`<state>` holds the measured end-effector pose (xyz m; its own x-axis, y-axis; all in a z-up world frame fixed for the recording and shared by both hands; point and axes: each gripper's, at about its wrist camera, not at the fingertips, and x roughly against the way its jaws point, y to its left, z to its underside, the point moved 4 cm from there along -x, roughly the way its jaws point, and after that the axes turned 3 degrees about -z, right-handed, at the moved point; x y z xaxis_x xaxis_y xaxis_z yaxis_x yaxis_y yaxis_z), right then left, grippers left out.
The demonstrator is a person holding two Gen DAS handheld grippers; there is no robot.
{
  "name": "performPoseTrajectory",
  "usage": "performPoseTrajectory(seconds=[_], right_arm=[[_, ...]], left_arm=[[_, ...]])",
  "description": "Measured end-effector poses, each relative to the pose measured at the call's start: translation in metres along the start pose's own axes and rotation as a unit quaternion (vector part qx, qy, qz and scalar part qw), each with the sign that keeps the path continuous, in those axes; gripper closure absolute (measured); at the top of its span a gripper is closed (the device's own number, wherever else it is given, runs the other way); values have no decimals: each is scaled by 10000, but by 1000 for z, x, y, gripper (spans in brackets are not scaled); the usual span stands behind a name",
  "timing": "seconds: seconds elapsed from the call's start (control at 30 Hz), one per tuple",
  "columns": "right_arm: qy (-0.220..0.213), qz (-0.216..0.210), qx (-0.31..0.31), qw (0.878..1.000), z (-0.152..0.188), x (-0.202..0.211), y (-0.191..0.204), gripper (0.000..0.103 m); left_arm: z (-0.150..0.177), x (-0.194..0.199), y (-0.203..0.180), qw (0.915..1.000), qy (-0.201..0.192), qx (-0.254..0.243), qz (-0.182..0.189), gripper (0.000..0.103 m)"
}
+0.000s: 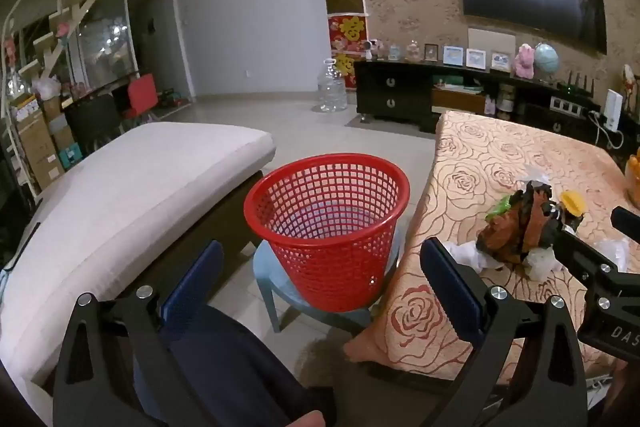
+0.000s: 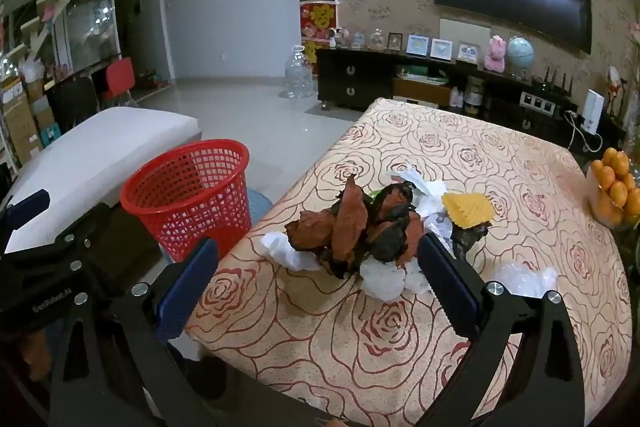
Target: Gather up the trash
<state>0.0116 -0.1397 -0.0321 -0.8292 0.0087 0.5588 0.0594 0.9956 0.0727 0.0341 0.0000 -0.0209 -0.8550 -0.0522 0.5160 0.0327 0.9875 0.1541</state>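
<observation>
Fingers of our left gripper (image 1: 320, 275) and right gripper (image 2: 320, 275) spread wide, grasping nothing; trash pile (image 2: 376, 227) on table (image 2: 520, 179), red basket (image 1: 328, 227) beside it.

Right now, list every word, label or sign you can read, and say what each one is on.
"DAS": cut off at the frame edge, on the right hand-held gripper body.
"GenRobot.AI": on the left hand-held gripper body.
Red wall decoration: yellow characters, too blurred to read.
Picture frames on the cabinet: too small to read.
</observation>
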Motion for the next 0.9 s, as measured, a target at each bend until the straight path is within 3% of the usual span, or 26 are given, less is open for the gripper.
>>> performPoseTrajectory(seconds=[0.9], right_arm=[[-21,48,-75,10000,2,8,-10,7]], left_arm=[[-6,14,-8,9998,-70,18,162,8]])
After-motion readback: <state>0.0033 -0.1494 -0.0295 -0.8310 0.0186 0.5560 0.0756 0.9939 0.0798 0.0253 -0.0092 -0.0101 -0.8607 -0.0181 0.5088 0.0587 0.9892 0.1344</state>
